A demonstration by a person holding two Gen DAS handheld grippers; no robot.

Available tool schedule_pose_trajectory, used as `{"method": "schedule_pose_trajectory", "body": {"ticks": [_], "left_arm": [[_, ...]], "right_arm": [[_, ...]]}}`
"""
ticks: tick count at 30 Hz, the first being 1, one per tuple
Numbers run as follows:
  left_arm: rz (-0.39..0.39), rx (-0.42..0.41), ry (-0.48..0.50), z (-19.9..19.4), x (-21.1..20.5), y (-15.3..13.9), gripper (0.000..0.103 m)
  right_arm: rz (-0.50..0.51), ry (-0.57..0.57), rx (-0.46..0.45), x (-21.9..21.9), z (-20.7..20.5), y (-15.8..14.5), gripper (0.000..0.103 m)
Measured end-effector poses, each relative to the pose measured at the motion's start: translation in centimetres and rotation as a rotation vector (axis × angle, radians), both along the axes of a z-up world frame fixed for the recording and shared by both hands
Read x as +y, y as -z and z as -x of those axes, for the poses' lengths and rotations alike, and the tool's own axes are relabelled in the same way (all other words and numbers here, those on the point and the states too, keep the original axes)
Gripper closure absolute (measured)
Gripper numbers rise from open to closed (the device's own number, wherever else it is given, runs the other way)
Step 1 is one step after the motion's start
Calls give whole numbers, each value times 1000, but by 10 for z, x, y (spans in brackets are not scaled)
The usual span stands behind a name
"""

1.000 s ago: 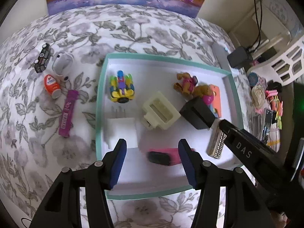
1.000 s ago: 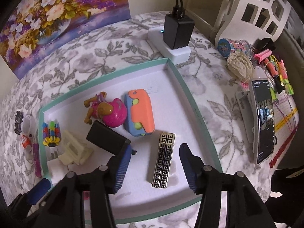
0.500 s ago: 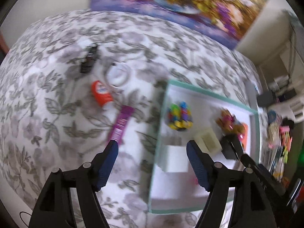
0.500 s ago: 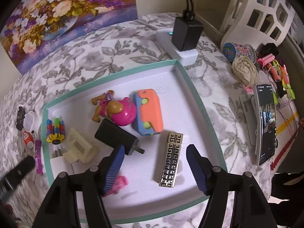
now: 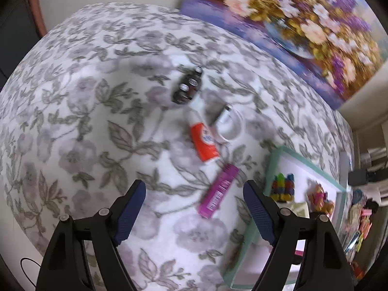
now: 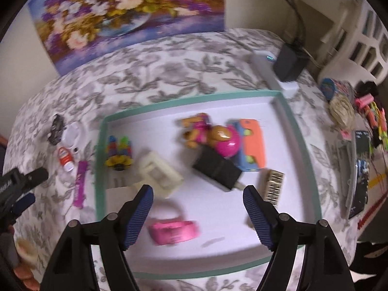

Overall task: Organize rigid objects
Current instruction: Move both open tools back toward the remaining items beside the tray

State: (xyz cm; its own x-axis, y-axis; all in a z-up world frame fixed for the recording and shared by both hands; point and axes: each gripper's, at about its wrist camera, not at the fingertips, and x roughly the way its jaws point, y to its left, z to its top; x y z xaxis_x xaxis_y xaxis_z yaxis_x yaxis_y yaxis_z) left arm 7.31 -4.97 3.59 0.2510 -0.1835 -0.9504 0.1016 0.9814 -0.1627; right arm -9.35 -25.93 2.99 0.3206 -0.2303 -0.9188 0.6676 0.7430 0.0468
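left wrist view looks down on the flowered cloth of the bench (image 5: 72, 126), and the left gripper (image 5: 194, 208) hangs over it with its jaws opening and nothing between them. just ahead of the blue pads lies a purple stick-shaped pack (image 5: 218, 191), aslant on the cloth. beyond it sits an orange and white tube (image 5: 202, 138), next to a white coiled cable (image 5: 228, 126), and farther still a small dark toy car (image 5: 188, 86) (blurred, so the details are hard to read). to the right the teal-rimmed tray (image 5: 269, 169) begins, with a many-coloured toy (image 5: 282, 186) just inside its near corner.

right wrist view has the right gripper (image 6: 198, 218) above the tray (image 6: 300, 150), its jaws likewise opening and not pressing on anything. a pink block (image 6: 173, 231) lies on the white tray floor just below the gap between the pads. also in the tray: a cream plastic piece (image 6: 160, 172), a black charger block (image 6: 215, 167), a gold patterned bar (image 6: 272, 186), a pink and brown figure toy (image 6: 213, 135) touching an orange and blue case (image 6: 251, 143). the left gripper (image 6: 17, 189) shows at the left edge, outside the tray. a flower painting (image 6: 126, 12) leans against the wall behind.
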Motion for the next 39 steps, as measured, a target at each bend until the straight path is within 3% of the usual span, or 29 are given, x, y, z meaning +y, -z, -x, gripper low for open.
{"method": "schedule_pose_trajectory", "body": {"ticks": [9, 28, 35, 39], "left_arm": [[-37, -22, -71, -13, 29, -1, 20], [-32, -21, -117, -38, 62, 8, 19], [-71, -23, -103, -49, 63, 14, 19], [-44, 3, -87, -54, 61, 22, 19]], "right_arm": [[19, -92, -14, 32, -23, -1, 0], [-14, -176, -114, 78, -71, -1, 0], [-18, -201, -99, 92, -95, 12, 3], [-5, -219, -97, 99, -103, 14, 5]]}}
